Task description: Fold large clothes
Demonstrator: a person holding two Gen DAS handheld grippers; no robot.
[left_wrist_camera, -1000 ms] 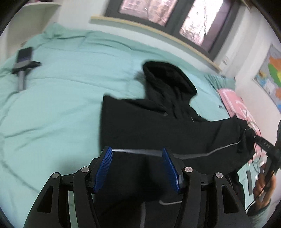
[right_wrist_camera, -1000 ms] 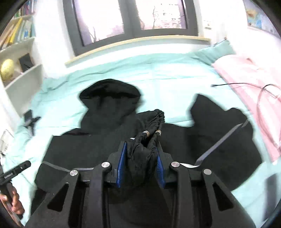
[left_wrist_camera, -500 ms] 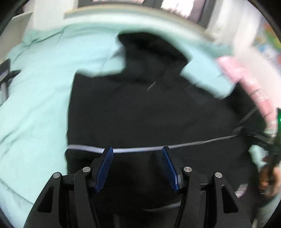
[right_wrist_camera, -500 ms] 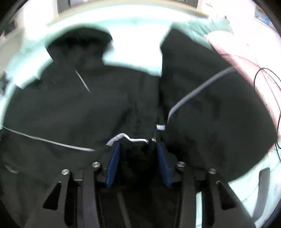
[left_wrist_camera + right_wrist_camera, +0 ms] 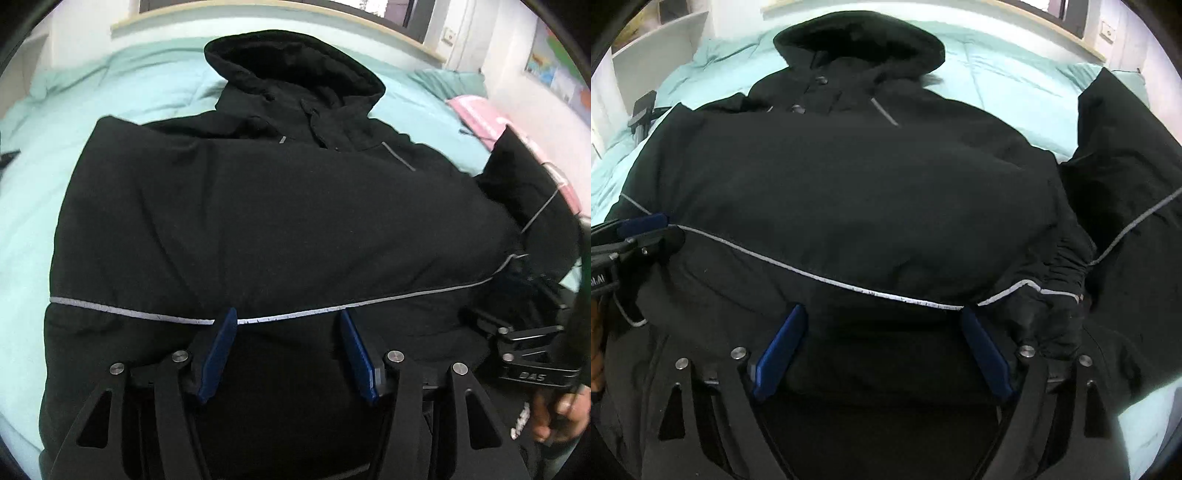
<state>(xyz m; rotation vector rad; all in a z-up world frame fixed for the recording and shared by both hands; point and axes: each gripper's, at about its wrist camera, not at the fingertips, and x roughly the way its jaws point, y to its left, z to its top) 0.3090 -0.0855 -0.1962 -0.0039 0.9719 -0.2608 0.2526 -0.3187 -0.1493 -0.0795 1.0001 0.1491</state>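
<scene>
Blue pads [image 5: 781, 349] line the fingers of the right gripper [image 5: 882, 347], whose jaws have just been opening and now stand wide apart over the lower front of a black jacket [image 5: 849, 192], with only flat cloth beneath the gap and nothing pinched. Just right of its right finger lies a gathered elastic cuff [image 5: 1056, 295], released on the jacket's body, with a grey reflective stripe [image 5: 798, 269] running across the cloth ahead of the fingertips. On the left gripper [image 5: 288, 345] the blue pads [image 5: 218, 354] sit roughly half apart, with dark cloth between them; whether they press on it cannot be told. That same stripe [image 5: 147, 315] crosses just past its tips. One sleeve is folded across the chest, while the other sleeve [image 5: 1123, 166] stretches off to the right. The hood [image 5: 295, 62] points toward the far wall, and the jacket rests spread on a mint-green bedspread [image 5: 55, 147]. Beyond it are a pink pillow [image 5: 480, 114] at the right and a white shelf [image 5: 653, 48] at the left. A hand [image 5: 557, 413] grips the right gripper's handle.
</scene>
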